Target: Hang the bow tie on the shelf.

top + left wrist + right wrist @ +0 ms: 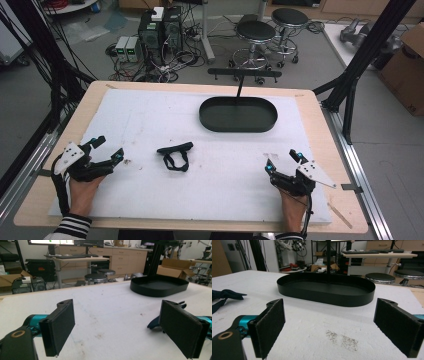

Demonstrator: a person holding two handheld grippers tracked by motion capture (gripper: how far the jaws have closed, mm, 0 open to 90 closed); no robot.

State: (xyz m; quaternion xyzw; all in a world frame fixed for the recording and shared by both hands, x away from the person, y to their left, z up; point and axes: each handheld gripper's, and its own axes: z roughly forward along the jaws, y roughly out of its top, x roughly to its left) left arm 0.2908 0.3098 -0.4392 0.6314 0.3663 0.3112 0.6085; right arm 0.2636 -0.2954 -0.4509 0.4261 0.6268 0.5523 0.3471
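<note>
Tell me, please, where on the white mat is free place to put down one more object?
The white mat is mostly bare. Free patches: the far left, between the black tray and the mat's left edge; the near strip between the left gripper and right gripper. The dark strap occupies the middle.

The left gripper (109, 149) is held low at the near left, its jaws spread wide and pointed forward and to the right. It is gripped from behind by the left hand (82, 187), whose wrist is covered by a striped sleeve (72, 226). The right gripper (284, 161) is held at the near right by the right hand (292, 205), its jaws likewise spread wide with nothing between them.
</note>
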